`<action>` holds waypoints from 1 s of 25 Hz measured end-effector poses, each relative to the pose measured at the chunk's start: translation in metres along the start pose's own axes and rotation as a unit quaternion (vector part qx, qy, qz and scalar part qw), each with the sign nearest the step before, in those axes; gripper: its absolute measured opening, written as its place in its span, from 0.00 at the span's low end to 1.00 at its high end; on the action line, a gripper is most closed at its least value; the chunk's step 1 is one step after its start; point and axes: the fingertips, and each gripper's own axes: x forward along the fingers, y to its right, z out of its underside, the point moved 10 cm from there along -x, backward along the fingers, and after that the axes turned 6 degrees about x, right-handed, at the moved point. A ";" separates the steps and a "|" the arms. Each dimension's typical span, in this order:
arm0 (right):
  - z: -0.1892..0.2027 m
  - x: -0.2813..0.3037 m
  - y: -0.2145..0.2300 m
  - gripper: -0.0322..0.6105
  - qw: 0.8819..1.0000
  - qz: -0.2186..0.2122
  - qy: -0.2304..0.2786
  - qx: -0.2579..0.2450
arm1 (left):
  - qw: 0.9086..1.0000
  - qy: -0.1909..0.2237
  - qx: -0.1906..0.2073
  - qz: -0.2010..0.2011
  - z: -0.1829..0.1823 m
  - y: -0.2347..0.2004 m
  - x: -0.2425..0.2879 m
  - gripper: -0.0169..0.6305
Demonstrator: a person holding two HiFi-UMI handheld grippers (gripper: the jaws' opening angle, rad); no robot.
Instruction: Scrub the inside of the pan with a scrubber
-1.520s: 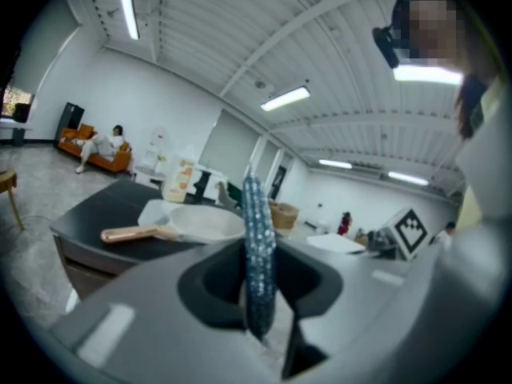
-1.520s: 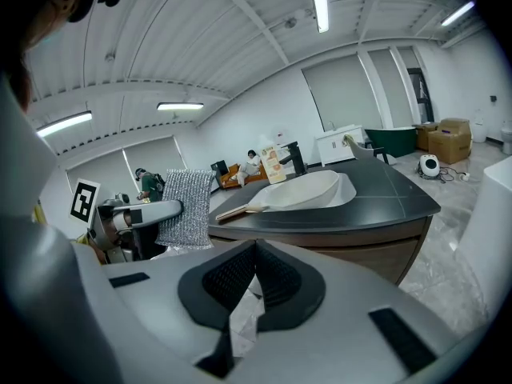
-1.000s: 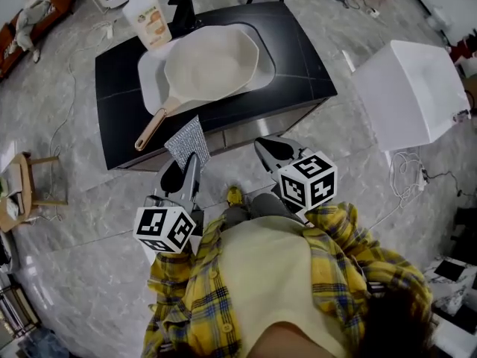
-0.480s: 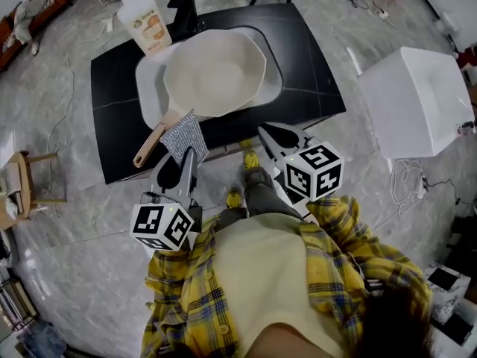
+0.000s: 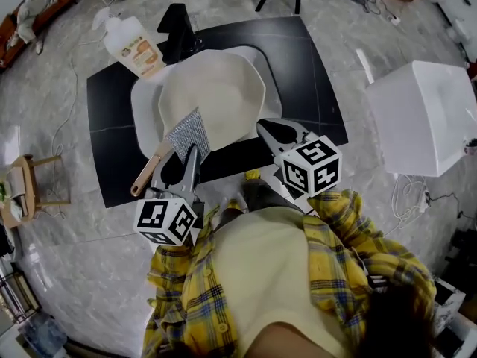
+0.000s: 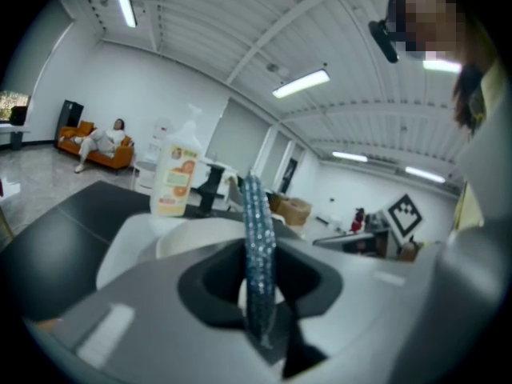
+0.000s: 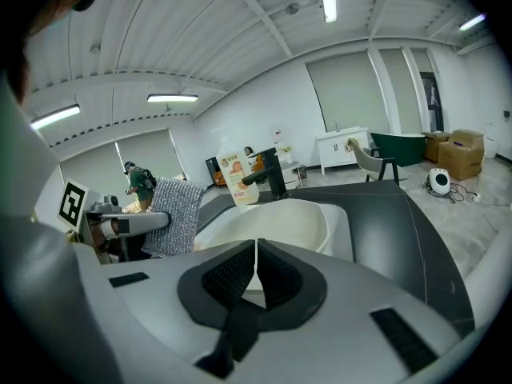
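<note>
Our left gripper [image 5: 191,154] pinches the scrubber [image 5: 188,130] and our right gripper [image 5: 276,131] is pressed together on nothing, so scrubbing could skid the unheld pan [image 5: 223,88].

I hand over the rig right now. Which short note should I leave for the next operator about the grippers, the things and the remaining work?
Left gripper: shut on the scrubber, which stands upright between its jaws.
Right gripper: shut, empty, held over the counter's near edge beside the pan.
Pan: lies in the white sink, handle toward the operator's left. The soap bottle stands behind it.
Done: scrubber picked up and brought over the pan's near-left rim; contact cannot be judged.
Left: lower the scrubber into the pan and scrub the inside. The right gripper could probably steady the handle.
</note>
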 end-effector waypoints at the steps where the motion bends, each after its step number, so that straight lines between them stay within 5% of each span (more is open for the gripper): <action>1: -0.004 0.002 0.006 0.07 1.000 0.001 0.000 0.000 | 1.000 -0.001 0.000 -0.005 -0.002 -0.001 0.006 0.16; 12: -0.032 0.033 0.065 0.08 1.000 -0.015 -0.013 -0.005 | 0.998 -0.024 0.024 -0.055 -0.015 -0.007 0.073 0.16; 25: -0.032 0.069 0.098 0.08 0.998 0.053 -0.009 0.040 | 0.995 -0.060 0.072 -0.025 -0.017 -0.026 0.129 0.16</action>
